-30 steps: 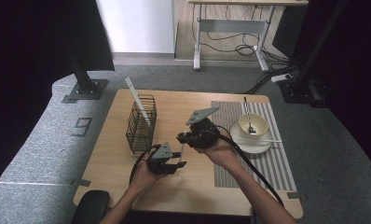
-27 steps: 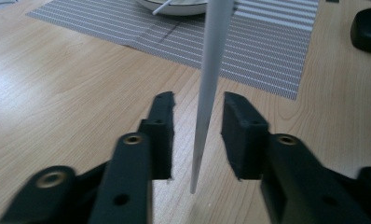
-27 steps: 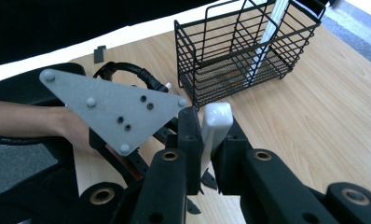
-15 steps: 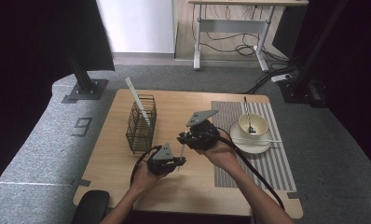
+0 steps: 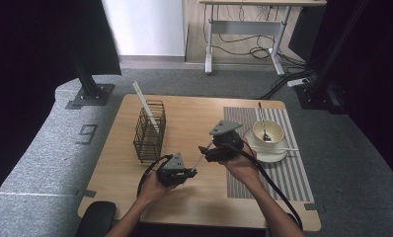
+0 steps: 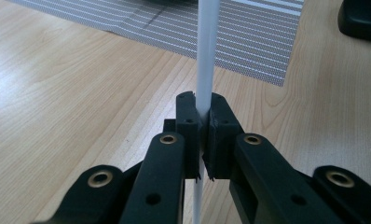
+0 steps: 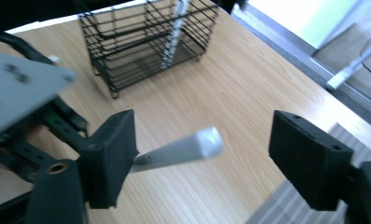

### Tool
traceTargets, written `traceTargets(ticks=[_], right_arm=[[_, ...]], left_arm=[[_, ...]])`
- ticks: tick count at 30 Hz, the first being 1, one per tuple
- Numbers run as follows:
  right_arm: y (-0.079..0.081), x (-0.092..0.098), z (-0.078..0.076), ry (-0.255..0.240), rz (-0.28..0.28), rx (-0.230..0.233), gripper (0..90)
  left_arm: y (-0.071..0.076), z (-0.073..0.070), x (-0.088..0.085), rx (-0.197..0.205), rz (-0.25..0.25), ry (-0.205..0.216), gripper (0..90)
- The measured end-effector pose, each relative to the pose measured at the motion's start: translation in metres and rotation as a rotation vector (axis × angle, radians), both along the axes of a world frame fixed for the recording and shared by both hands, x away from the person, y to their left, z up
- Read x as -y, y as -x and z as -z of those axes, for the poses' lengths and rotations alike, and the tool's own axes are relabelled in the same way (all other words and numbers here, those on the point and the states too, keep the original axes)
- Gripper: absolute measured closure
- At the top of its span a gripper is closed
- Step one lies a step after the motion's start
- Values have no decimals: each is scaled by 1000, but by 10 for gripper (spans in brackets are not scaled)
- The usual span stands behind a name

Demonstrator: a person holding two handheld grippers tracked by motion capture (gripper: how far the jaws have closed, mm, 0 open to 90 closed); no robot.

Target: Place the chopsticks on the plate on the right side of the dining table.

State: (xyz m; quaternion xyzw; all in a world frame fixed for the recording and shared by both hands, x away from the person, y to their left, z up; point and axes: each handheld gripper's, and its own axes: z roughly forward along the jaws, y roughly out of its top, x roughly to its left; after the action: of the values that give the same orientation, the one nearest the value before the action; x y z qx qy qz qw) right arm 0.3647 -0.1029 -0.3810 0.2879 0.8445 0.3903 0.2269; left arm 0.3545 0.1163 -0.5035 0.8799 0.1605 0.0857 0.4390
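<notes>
Your two hand-held grippers are matte black, each topped by a grey three-cornered plate: the left gripper [image 5: 184, 174] trails a looping black cable, and the right gripper [image 5: 207, 150] sends a thicker black cable back along your forearm. Seen close, the fingers [image 6: 189, 135] are blocky black pads on linkage arms set with brass-ringed screw holes. Your forearms are bare, with no sleeves.

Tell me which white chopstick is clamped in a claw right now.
The chopstick in the shut left claw; the other chopstick stands leaning in the wire basket.
</notes>
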Motion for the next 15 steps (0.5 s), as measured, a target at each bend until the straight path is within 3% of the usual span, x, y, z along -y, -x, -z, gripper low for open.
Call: traceTargets(ticks=[15], right_arm=[[-11,44,40,42,159,-22,155]], left_arm=[[0,-1,-1,-9,46,-30,852]])
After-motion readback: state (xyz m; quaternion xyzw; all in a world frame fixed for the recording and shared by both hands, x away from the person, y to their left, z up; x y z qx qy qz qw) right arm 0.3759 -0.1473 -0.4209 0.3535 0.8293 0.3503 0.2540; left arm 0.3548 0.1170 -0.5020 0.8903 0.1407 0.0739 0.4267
